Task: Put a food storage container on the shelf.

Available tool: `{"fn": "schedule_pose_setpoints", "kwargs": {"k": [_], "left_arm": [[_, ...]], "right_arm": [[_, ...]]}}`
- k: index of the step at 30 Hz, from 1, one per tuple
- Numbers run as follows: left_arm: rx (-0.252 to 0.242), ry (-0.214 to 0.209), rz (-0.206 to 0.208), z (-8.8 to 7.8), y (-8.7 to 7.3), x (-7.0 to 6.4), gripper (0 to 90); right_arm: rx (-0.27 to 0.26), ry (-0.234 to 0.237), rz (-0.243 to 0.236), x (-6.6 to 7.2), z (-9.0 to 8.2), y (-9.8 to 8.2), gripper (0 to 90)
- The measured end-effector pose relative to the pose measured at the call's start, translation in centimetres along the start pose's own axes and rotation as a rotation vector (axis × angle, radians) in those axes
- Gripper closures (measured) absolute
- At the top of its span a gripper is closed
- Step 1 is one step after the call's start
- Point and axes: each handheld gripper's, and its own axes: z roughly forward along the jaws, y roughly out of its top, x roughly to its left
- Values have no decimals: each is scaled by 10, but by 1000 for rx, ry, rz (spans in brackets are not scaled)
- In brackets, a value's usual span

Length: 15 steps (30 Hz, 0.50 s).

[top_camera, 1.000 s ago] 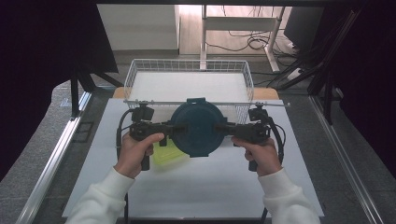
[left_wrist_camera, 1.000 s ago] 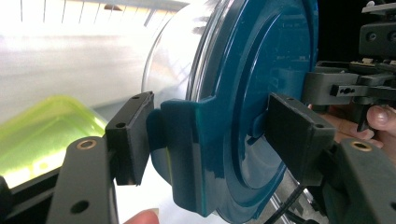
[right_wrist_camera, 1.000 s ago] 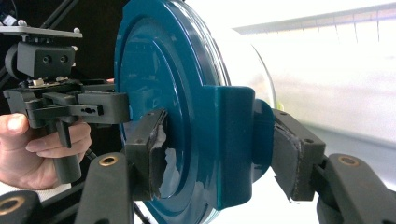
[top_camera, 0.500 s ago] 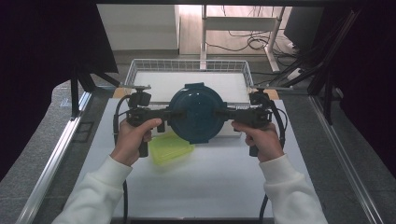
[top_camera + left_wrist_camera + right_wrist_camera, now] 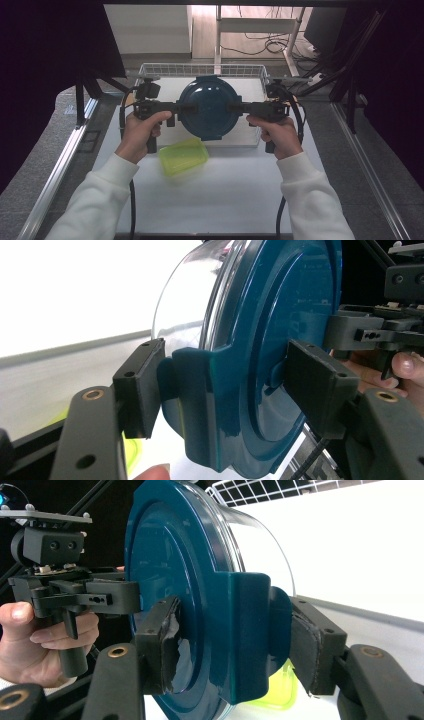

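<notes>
The left gripper [image 5: 176, 107] sits left of centre in the high view, its jaws clamped on the left latch tab of a round container with a teal lid [image 5: 209, 113]. In the left gripper view one pad [image 5: 140, 385] presses the tab from the clear-bowl side and the other bears on the lid's top face, so the container [image 5: 260, 355] is pinched between them. The right gripper [image 5: 243, 108] mirrors this from right of centre, gripping the opposite tab; in the right gripper view its pads [image 5: 162, 645] squeeze the lid and tab of the container [image 5: 200, 595] from both faces.

The container hangs between the two grippers near the middle of the high view, lid upward, over the near edge of a white wire basket [image 5: 150, 70] that lies in the upper middle of the frame. The person's hands [image 5: 141, 132] in white sleeves come up from the bottom edge.

Below and left of the container, a yellow-green box [image 5: 184, 156] lies on the white table surface [image 5: 225, 200], apart from both grippers.
</notes>
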Motion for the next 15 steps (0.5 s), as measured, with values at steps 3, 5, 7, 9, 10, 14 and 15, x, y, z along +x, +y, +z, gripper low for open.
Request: {"fn": "schedule_pose_setpoints", "kwargs": {"k": [3, 5, 7, 9, 10, 14, 15], "left_arm": [[-4, -1, 10, 0, 6, 2, 346], [-3, 1, 12, 1, 10, 2, 345], [-4, 6, 18, 1, 15, 3, 346], [-5, 6, 18, 2, 20, 3, 345], [-4, 5, 19, 3, 22, 4, 345], [0, 0, 19, 6, 30, 9, 345], [-1, 1, 22, 6, 33, 9, 345]], "right_arm": [[-6, -1, -10, 0, 1, 6, 423], [-9, 0, -10, -2, 3, 11, 423], [-12, 4, -7, -3, 4, 15, 423], [-13, 6, -4, -4, 5, 17, 423], [-16, 4, -6, -5, 5, 19, 423], [-9, -3, -4, -7, 7, 27, 423], [-8, -4, -1, -8, 8, 29, 423]]}}
